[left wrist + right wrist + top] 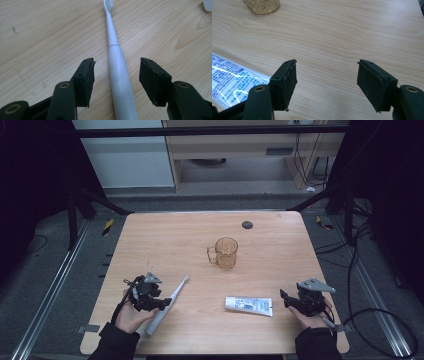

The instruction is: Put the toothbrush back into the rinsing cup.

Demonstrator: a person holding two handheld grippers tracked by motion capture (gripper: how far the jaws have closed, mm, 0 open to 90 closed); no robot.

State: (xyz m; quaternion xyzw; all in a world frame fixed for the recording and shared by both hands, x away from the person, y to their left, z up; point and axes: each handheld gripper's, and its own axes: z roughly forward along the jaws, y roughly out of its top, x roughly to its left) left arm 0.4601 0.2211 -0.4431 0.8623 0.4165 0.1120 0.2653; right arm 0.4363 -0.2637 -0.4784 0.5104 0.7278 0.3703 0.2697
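The left tongs [116, 75] stood apart astride the toothbrush [117, 75], not gripping it. The right tongs [327, 85] stood apart, empty. The toothbrush, toothpaste tube [248, 305] and cup [225, 253] all lay untouched on the counter [280, 260]; nothing appeared done.

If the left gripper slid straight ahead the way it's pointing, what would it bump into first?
Probably nothing new: the white toothbrush already lies lengthwise between the open jaws of the left gripper, untouched. Sliding ahead, the gripper would just run along it towards the bristle end, then bare table.

Even overhead light falls on the pale wooden table [190, 320], while the surrounding floor and side frames sink into darkness. Glare streaks the white printed toothpaste tube [232, 80]. Close-up jaws appear soft; the white toothbrush's bristle head [108, 3] is slightly blurred.
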